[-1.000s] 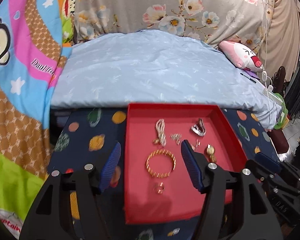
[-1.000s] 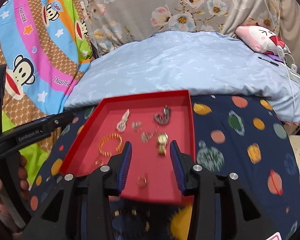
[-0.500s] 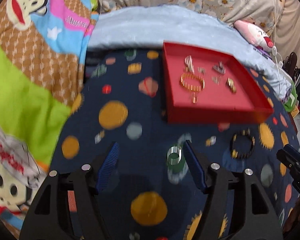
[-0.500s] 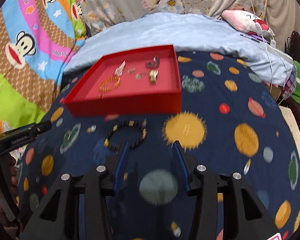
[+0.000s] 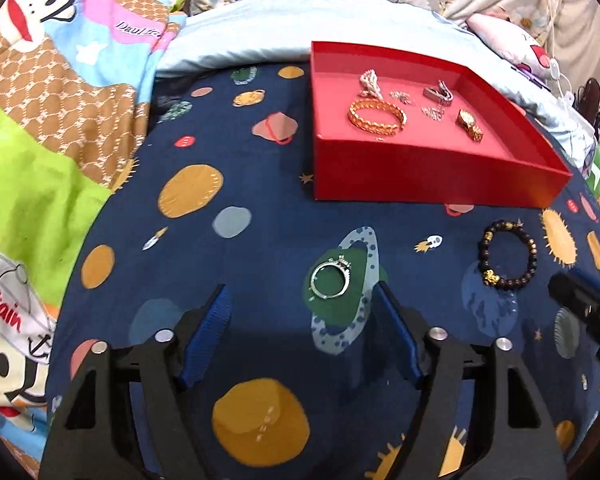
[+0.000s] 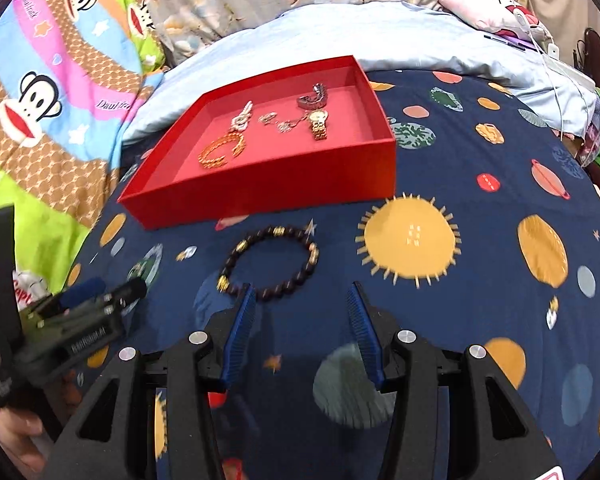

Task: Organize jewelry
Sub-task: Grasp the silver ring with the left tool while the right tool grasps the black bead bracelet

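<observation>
A red tray [image 5: 420, 178] [image 6: 268, 184] sits on the dark planet-print blanket and holds a gold bangle [image 5: 376, 117], a gold watch [image 5: 469, 123], a pale chain [image 5: 370, 82] and small silver pieces. On the blanket in front of the tray lie a silver ring [image 5: 331, 280] and a dark bead bracelet [image 5: 507, 254] [image 6: 272, 262]. My left gripper [image 5: 302, 292] hovers open, with the ring just ahead of its right finger. My right gripper [image 6: 302, 289] has its jaws opening, with nothing between them. The bracelet's near edge lies by its left fingertip.
A pale blue quilt [image 5: 300, 24] lies behind the tray. A bright cartoon-monkey blanket [image 5: 40, 80] is heaped at the left. A pink plush toy [image 6: 488, 8] and white cables rest at the far right. A hand [image 6: 12, 432] holds the left gripper's body [image 6: 80, 312].
Both grippers pulled back from over the tray and sank toward the blanket. The ring and bead bracelet came into view in front of the tray. Both pairs of jaws stand wider.
</observation>
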A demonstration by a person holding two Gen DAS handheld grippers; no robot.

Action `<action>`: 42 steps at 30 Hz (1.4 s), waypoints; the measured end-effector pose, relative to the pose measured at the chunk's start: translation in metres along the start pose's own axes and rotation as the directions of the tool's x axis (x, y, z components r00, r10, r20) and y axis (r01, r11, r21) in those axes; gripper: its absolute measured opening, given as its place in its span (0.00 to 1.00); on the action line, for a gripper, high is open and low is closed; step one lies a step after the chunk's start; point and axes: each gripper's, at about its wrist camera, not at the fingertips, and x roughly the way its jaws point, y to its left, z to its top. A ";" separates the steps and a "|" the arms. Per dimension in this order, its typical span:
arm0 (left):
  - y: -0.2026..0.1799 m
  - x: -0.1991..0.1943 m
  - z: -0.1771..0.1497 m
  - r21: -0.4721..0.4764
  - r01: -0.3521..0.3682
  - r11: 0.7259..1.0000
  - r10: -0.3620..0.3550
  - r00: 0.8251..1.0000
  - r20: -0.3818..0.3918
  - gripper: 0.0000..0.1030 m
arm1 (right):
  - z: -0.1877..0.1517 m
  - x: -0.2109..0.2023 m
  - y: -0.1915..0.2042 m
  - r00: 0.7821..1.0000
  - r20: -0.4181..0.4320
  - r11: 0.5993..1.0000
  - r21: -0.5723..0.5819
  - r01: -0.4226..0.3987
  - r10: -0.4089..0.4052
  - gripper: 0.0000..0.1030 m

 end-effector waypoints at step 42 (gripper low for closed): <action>-0.008 -0.037 -0.009 0.015 0.178 0.984 -0.178 0.984 0.019 0.19 | 0.012 -0.021 -0.003 0.998 0.058 0.999 -0.022 0.027 -0.026 0.04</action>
